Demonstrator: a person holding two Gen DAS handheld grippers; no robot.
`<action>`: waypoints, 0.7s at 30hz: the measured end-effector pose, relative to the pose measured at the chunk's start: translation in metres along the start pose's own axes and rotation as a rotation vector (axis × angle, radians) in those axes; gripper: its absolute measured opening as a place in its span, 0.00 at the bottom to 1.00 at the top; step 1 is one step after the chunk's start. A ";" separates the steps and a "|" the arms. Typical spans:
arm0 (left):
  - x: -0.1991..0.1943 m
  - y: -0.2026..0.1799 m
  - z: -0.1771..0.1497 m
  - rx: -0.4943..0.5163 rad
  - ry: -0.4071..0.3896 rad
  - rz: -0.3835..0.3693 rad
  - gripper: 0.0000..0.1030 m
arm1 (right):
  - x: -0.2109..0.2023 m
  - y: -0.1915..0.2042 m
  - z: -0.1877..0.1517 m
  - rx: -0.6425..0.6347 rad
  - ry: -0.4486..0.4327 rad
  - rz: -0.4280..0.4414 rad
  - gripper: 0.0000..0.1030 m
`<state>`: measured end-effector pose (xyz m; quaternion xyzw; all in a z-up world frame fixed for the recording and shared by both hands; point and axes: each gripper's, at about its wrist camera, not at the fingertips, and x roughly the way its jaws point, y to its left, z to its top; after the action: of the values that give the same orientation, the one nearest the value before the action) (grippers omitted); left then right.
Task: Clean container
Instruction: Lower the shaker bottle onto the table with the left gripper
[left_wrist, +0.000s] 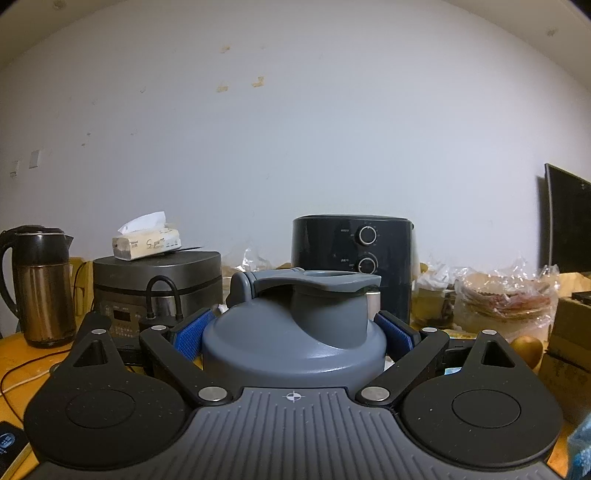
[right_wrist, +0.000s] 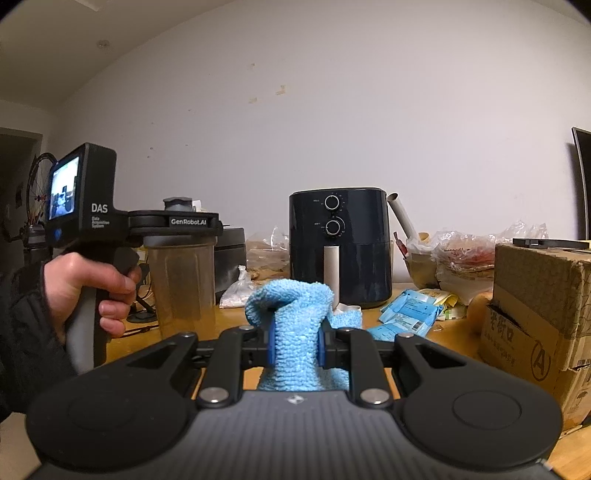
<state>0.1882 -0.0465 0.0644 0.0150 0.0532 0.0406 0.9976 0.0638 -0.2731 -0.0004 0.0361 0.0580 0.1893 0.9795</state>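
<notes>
The container is a translucent shaker bottle (right_wrist: 184, 280) with a grey flip lid (left_wrist: 317, 295), standing upright on the wooden table. My left gripper (left_wrist: 294, 332) is shut on it just under the lid, blue pads (left_wrist: 194, 332) pressed on either side. In the right wrist view the left gripper (right_wrist: 177, 221) sits at the left, held by a hand (right_wrist: 85, 288). My right gripper (right_wrist: 295, 345) is shut on a bunched light blue cloth (right_wrist: 295, 317), to the right of the bottle and apart from it.
A black air fryer (right_wrist: 340, 243) stands at the back of the table. A kettle (left_wrist: 37, 288) and a rice cooker (left_wrist: 159, 288) with a tissue pack on top stand at the left. A cardboard box (right_wrist: 539, 310), blue packets (right_wrist: 410, 314) and plastic bags crowd the right.
</notes>
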 end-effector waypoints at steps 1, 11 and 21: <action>0.002 0.000 0.000 0.002 -0.002 -0.003 0.92 | 0.000 0.000 0.000 0.001 0.000 0.000 0.17; 0.025 0.001 0.004 -0.007 -0.006 -0.032 0.92 | 0.003 0.001 0.001 0.002 0.006 0.005 0.18; 0.048 0.006 0.005 -0.018 -0.007 -0.054 0.92 | 0.008 0.001 0.002 -0.002 0.016 0.006 0.18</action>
<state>0.2355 -0.0363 0.0644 0.0046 0.0496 0.0143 0.9987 0.0711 -0.2689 0.0006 0.0337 0.0653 0.1928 0.9785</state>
